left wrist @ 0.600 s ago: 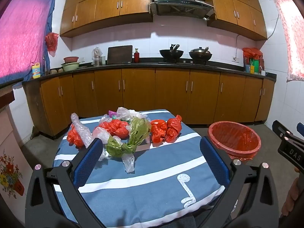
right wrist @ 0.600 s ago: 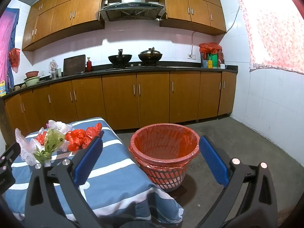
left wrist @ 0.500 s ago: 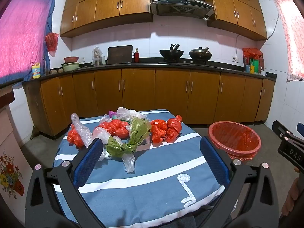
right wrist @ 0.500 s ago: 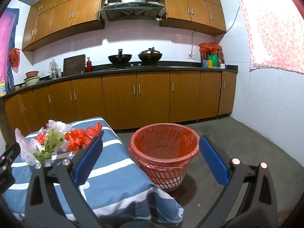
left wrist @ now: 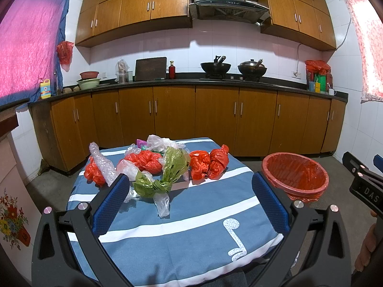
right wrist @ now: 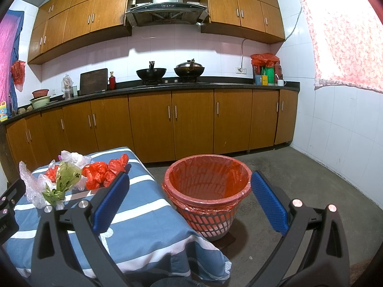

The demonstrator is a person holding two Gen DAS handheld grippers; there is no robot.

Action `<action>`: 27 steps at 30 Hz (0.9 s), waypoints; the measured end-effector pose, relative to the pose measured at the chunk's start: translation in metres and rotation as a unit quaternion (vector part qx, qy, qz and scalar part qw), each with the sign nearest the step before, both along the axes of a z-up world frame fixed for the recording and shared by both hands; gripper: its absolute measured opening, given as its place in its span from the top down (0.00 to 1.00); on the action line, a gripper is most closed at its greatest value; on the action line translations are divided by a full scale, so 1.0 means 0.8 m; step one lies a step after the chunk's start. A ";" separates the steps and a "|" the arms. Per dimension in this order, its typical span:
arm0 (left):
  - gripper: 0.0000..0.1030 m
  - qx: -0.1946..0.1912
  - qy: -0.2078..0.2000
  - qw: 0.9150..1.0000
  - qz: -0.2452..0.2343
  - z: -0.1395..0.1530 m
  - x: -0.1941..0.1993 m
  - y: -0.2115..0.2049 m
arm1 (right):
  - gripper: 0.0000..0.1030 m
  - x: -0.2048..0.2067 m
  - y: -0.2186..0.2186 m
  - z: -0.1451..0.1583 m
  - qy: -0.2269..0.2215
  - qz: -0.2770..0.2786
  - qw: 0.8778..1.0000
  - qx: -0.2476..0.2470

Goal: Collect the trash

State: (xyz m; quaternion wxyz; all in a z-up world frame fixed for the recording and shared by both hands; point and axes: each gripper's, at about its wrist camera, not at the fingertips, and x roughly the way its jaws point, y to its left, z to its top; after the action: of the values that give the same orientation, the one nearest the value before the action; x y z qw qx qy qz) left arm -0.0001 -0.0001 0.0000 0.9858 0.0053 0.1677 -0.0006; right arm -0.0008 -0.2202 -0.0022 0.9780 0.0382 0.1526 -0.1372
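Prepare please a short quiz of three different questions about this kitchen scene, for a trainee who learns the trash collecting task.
1. True or false: the red bin already holds several bags.
2. Multiple choice: where does the green bag lie? A) on the floor B) on the striped tablecloth, among the other bags C) on the counter
3. Short answer: what state are the left gripper and the right gripper in, and what do they hold?

Key
1. False: only its red liner shows inside.
2. B
3. Both are wide open and hold nothing; every bag is on the table.
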 end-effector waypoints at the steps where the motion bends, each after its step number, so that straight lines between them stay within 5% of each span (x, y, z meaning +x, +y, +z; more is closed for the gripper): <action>1: 0.02 0.000 0.000 1.000 0.000 0.000 0.000 0.000 | 0.04 0.000 0.000 0.000 0.000 0.000 1.000 0.000; 27: 0.02 0.000 0.000 1.000 0.000 0.000 0.000 0.000 | 0.04 -0.001 -0.004 0.001 0.000 0.000 1.000 0.001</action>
State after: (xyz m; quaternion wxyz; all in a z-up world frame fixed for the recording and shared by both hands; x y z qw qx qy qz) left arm -0.0001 -0.0001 0.0000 0.9858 0.0049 0.1680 -0.0007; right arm -0.0019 -0.2232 -0.0014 0.9779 0.0396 0.1530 -0.1371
